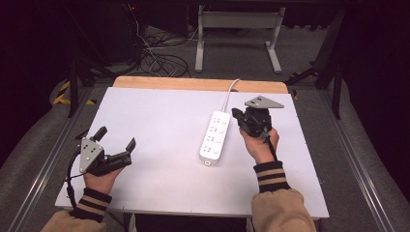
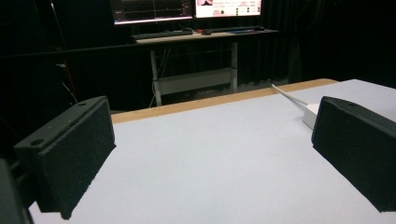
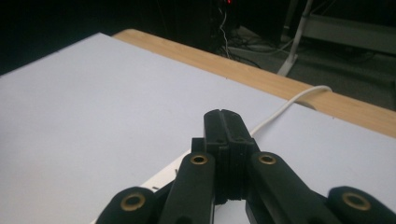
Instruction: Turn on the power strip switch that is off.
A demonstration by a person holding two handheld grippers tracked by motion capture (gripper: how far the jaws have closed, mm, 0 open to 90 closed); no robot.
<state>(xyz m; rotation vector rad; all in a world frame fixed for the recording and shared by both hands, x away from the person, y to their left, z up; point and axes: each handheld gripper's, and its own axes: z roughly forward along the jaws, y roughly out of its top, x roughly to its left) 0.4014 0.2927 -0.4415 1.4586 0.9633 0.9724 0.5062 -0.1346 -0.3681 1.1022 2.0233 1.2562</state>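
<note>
from the high view, a white power strip [image 1: 215, 137] lies flat on the white desk [image 1: 159, 145], right of the middle and closer to the far edge. its white cord [image 1: 229, 94] runs off over the far edge, where a strip of wood shows. the right tongs [image 1: 238, 116] sit just beside the far end of the power strip, on its right side, and they are pressed together with nothing between them. a hand in a striped cuff holds them. the left tongs [image 1: 115, 137] are near the left edge of the desk, well apart from the power strip. they are spread wide and hold nothing.

from the left gripper view, the two black pads [image 2: 70, 154] stand far apart over bare desk. one end of the power strip [image 2: 310, 115] peeks out by the right pad, with the cord [image 2: 287, 95] going toward the far edge.

from the right gripper view, the right tongs [image 3: 225, 122] are pressed together. the cord [image 3: 289, 103] curves over the wood edge behind them. a bit of white shows under them, but i cannot tell if they touch it.
</note>
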